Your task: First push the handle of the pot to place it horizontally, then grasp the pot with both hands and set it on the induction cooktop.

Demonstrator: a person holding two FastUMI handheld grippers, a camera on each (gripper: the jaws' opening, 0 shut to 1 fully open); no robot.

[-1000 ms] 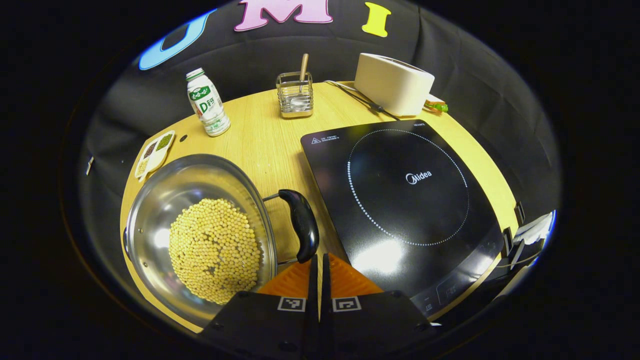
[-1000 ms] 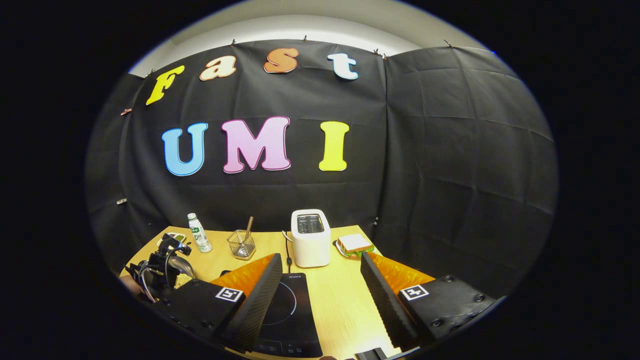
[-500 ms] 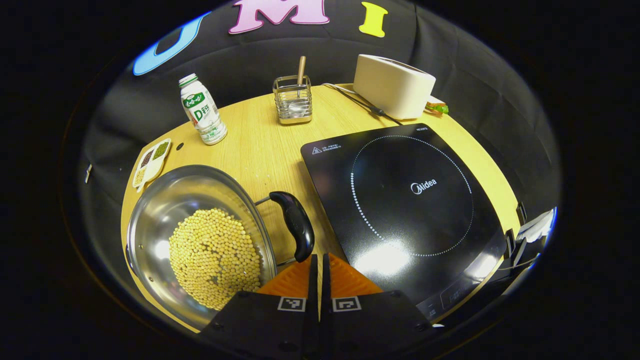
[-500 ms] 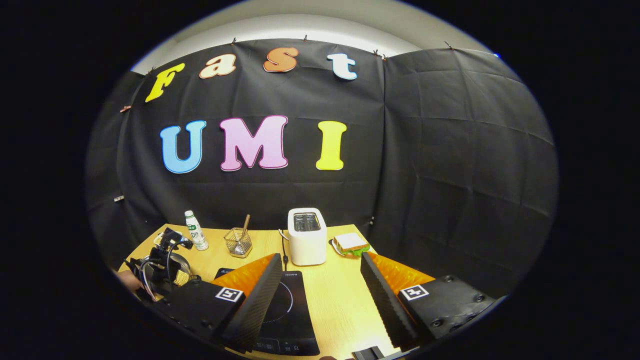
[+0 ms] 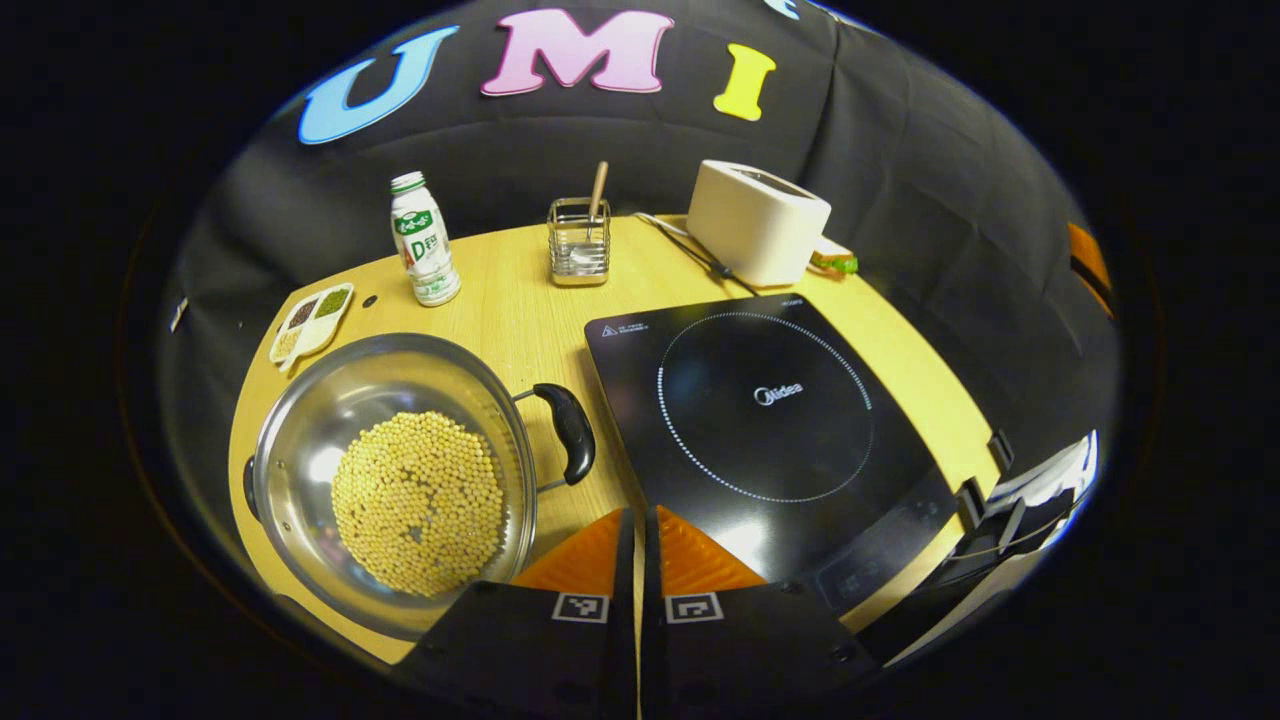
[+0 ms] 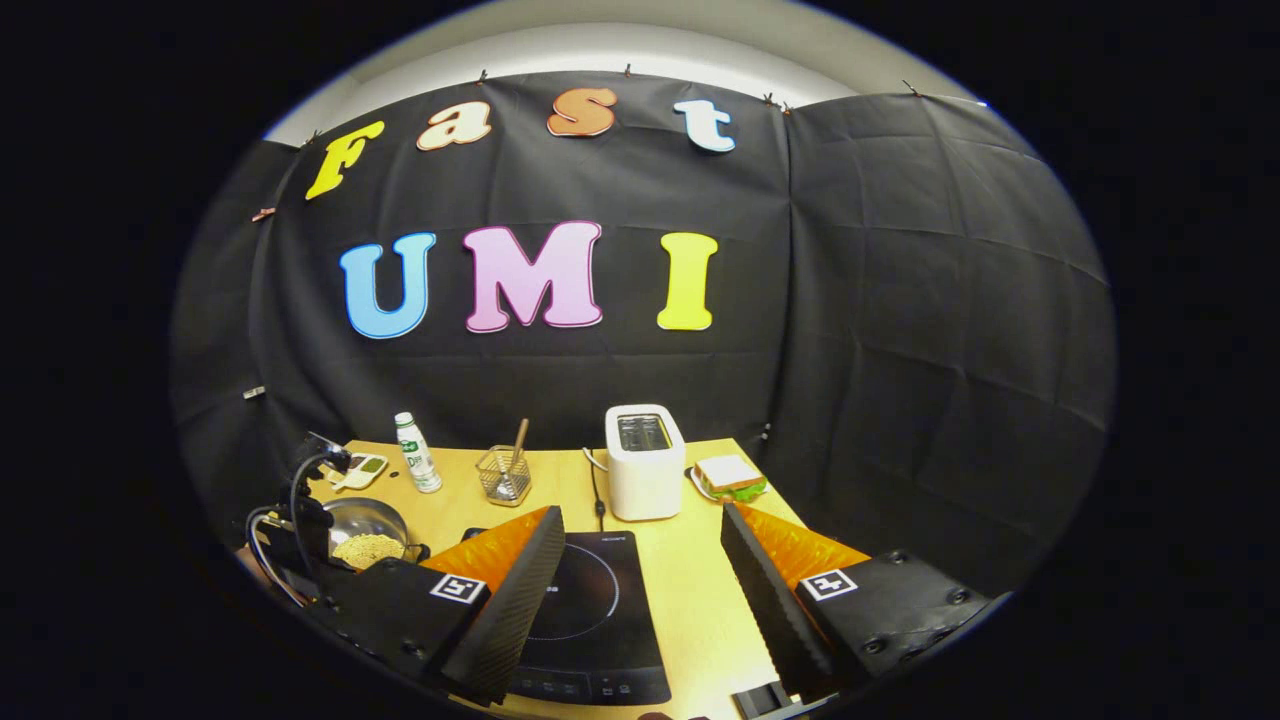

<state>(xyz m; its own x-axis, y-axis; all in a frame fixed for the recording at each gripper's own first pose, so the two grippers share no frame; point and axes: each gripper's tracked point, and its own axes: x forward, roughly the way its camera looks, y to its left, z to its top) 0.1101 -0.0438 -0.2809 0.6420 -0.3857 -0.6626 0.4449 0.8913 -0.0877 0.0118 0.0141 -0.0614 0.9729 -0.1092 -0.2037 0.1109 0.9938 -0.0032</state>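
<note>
1. Spanning the booth floor, the wooden table [image 5: 510,300] carries everything.
2. The induction cooktop [image 5: 765,405] lies flat at the table's right half, its surface bare.
3. The pot [image 5: 390,480], holding pale beans, sits on the table just left of the cooktop; its black handle [image 5: 572,432] points toward the cooktop.
4. The left gripper [image 5: 638,530] hovers near the handle, fingers pressed together, holding nothing.
5. The right gripper [image 6: 640,560] is spread wide above the cooktop's near edge.

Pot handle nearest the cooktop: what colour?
Black, glossy, on thin metal wire arms. The pot handle shows best in the left gripper view.
</note>
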